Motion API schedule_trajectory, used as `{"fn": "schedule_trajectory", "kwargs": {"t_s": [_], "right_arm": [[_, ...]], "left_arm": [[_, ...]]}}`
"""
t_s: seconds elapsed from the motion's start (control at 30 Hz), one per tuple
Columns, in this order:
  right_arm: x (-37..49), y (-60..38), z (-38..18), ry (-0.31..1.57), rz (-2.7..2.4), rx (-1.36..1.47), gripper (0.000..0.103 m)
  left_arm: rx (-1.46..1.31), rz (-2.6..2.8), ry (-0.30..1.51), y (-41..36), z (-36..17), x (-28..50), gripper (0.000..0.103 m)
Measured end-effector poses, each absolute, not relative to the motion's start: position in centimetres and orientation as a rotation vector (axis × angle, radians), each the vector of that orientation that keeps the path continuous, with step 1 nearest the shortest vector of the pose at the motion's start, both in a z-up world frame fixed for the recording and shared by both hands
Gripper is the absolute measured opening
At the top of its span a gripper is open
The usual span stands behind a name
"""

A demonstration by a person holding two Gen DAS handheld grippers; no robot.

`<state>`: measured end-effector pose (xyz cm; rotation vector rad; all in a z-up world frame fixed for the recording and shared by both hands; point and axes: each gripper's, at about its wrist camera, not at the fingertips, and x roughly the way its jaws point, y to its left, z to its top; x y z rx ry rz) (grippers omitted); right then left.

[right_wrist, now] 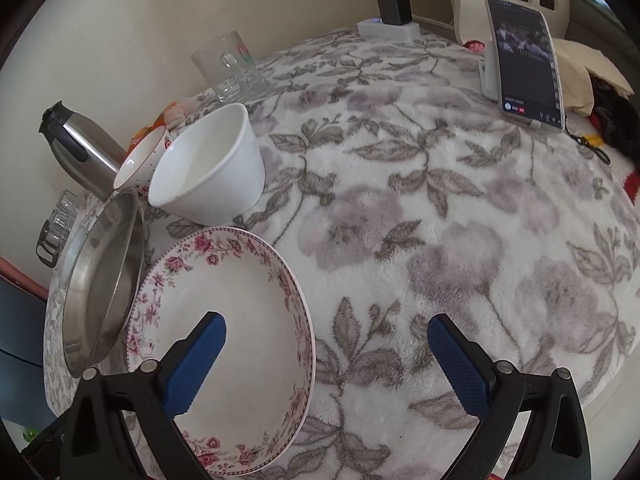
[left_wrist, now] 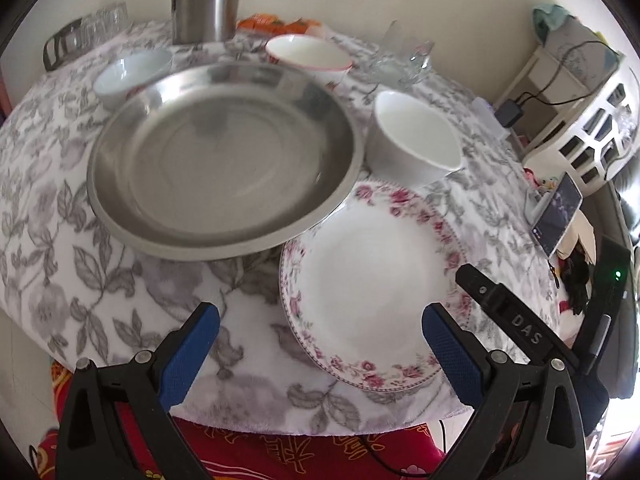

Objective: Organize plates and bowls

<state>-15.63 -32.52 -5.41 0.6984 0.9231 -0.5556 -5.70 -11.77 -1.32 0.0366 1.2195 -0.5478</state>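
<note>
My left gripper [left_wrist: 320, 338] has its blue-padded jaws spread wide with nothing between them, hovering over the near edge of the floral cloth [left_wrist: 52, 208]; my right gripper [right_wrist: 326, 354] is spread just as wide and empty, its left pad over the floral plate [right_wrist: 224, 292]. That plate, white with a pink rose border, lies bare on the cloth, and the steel pan [left_wrist: 224, 152] beside it overlaps its far-left rim (the pan looks empty, only reflections inside). Just beyond the plate stands the white bowl [left_wrist: 414, 136], empty, and farther back the red-rimmed bowl [left_wrist: 308, 56], also empty as far as I can see. The left view alone shows a pale bluish bowl [left_wrist: 130, 74] behind the pan's left side, and my other gripper's black arm at the plate's right. Both views catch the steel kettle [left_wrist: 206, 0] at the wall, the glass mug [right_wrist: 228, 66], and a rack of small glasses [left_wrist: 86, 34] at far left. The right view gives the clearer look at the phone [right_wrist: 526, 66] propped upright with its screen lit, and the charger block [right_wrist: 394, 6] behind it.
</note>
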Motion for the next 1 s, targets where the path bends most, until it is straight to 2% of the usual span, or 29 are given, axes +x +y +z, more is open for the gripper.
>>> {"fn": "schedule_trajectory", "kwargs": {"t_s": [0.3,0.5,0.57,0.67,0.73,0.9,0.93,1.0], "right_arm": [[-15.6,-32.6,-6.4,0.931,-0.573,0.735,0.098],[-15.5,-32.6,-6.3,0.919,-0.553,0.745,0.079],[-15.4,-32.5,-6.4,0.921,-0.535,0.749,0.066],[-15.1,-32.3,-6.5,0.925,-0.504,0.750,0.049],[-15.0,-32.2,-6.5,0.923,-0.488,0.754,0.043],[-14.9,-32.0,-6.7,0.921,-0.468,0.767,0.024],[-14.8,-32.0,-6.8,0.923,-0.466,0.770,0.017],[-14.8,-32.0,-6.8,0.926,-0.468,0.769,0.013]], "left_arm": [[-0.010,-0.523,1.313,-11.6,-4.1,-4.4,0.101],[-0.028,-0.542,1.319,-12.1,-4.5,-4.0,0.100],[-0.043,-0.538,1.320,-12.0,-4.7,-3.7,0.099],[-0.072,-0.533,1.320,-11.7,-4.8,-3.3,0.088],[-0.078,-0.528,1.320,-11.7,-5.0,-3.0,0.076],[-0.107,-0.513,1.343,-11.5,-5.9,-2.4,0.051],[-0.111,-0.515,1.345,-11.4,-6.0,-2.4,0.045],[-0.120,-0.521,1.353,-11.4,-6.2,-2.2,0.036]]}}
